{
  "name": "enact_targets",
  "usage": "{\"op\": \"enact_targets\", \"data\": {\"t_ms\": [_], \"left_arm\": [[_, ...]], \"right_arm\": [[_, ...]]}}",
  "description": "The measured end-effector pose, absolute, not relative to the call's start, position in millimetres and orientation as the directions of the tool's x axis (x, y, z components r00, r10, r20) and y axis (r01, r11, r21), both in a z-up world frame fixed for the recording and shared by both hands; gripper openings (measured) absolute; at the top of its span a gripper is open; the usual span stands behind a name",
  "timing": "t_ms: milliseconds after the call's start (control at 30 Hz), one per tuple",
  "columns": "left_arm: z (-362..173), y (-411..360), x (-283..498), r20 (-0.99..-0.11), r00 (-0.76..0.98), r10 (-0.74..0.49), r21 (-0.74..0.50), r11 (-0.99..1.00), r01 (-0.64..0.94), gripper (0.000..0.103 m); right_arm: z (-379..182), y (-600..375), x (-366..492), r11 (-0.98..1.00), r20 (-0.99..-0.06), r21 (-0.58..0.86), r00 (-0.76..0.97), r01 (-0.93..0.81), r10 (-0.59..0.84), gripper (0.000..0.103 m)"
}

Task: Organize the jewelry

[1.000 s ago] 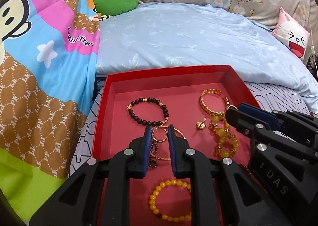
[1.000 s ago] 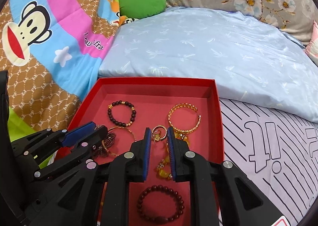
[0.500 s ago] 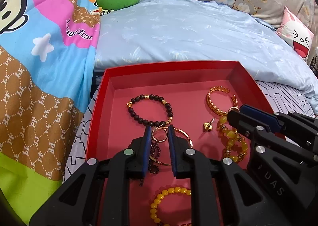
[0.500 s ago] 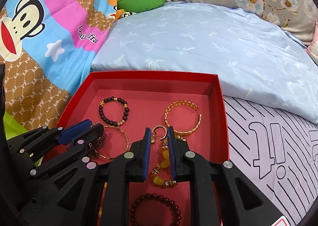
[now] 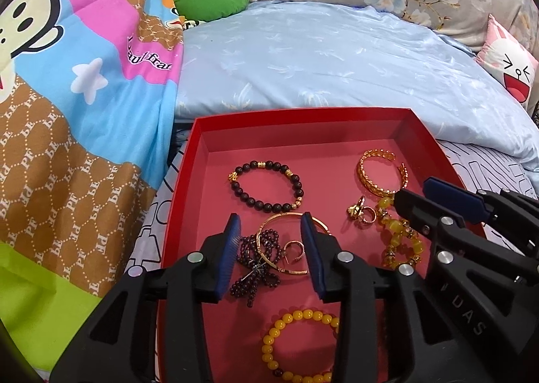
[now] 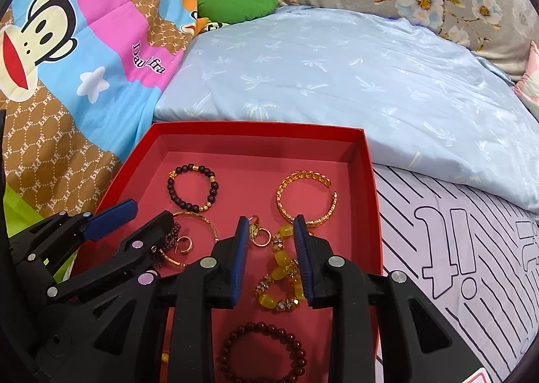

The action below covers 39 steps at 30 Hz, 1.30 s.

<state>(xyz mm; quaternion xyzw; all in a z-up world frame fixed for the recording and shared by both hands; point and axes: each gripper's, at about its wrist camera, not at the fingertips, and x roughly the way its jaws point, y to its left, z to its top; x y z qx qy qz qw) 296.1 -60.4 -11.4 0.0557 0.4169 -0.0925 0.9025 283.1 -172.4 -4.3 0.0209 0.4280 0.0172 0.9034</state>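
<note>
The left gripper (image 5: 271, 248) is held wide open at lower centre, over a small gold ring (image 5: 294, 249) in the red tray (image 5: 183, 194). The right gripper (image 6: 271, 245) is also wide open, empty, above the yellow bead bracelet (image 6: 279, 278). A release step seems finished, and next a piece must probably be chosen and pinched carefully.

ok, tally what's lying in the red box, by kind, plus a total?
Round-bead bracelets: 3, dark with gold spacers, yellow, reddish-brown
Chunky yellow stone bracelet: 1
Gold open cuff: 1
Thin gold bangle: 1
Tangled dark purple bead strand: 1
Small gold rings or hoops: 2 clearly visible
Total: 9
</note>
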Motion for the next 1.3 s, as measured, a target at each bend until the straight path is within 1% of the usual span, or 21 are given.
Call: {"op": "enact_targets", "data": {"t_ms": [67,200,267,300,467,533,700,867,1033,1167,1300], "left_arm": [[-8.7,-58.8,293.4,-0.76,0.639,-0.115,0.025,0.978,0.205,0.041],[-1.7,-55.1,286.4,-0.756,0.645,-0.116,0.016,0.981,0.195,0.044],[2.0,-53.2,282.2,-0.753,0.649,-0.112,0.017,0.982,0.189,0.047],[3.9,-51.7,279.1,-0.751,0.651,-0.11,0.017,0.982,0.186,0.049],[11.6,-44.8,264.1,-0.746,0.658,-0.104,0.013,0.985,0.171,0.063],[14.4,-43.2,256.0,-0.742,0.663,-0.1,0.016,0.986,0.167,0.067],[20.0,-40.9,232.5,-0.734,0.672,-0.099,0.017,0.986,0.164,0.074],[20.2,-35.6,208.8,-0.732,0.675,-0.093,0.009,0.989,0.147,0.083],[18.3,-32.5,185.4,-0.728,0.681,-0.075,0.031,0.99,0.141,0.086],[16.3,-27.5,172.7,-0.727,0.683,-0.071,0.018,0.992,0.122,0.089],[15.7,-26.3,162.6,-0.724,0.686,-0.072,0.016,0.992,0.122,0.09]], "right_arm": [[-0.6,-173.2,279.4,0.999,-0.769,0.041,0.638,-0.003,0.034,0.032],[6.8,-176.2,270.3,0.999,-0.762,0.028,0.648,0.018,0.01,0.041],[11.5,-178.5,264.4,0.999,-0.757,0.022,0.653,0.033,-0.005,0.048],[13.4,-179.7,261.2,0.999,-0.754,0.024,0.656,0.039,-0.008,0.049],[21.1,-185.8,239.8,0.997,-0.745,0.022,0.667,0.07,-0.03,0.063],[23.7,-187.2,229.2,0.997,-0.737,0.014,0.674,0.082,-0.045,0.068],[29.2,-190.4,203.3,0.994,-0.73,0.005,0.68,0.105,-0.068,0.074],[30.0,-191.4,180.0,0.993,-0.732,0.013,0.677,0.121,-0.073,0.079],[24.3,-189.2,156.1,0.991,-0.737,0.021,0.672,0.129,-0.072,0.079],[20.6,-187.8,141.2,0.991,-0.738,0.02,0.671,0.131,-0.074,0.083],[20.3,-186.0,130.1,0.991,-0.733,0.01,0.675,0.137,-0.086,0.084]]}}
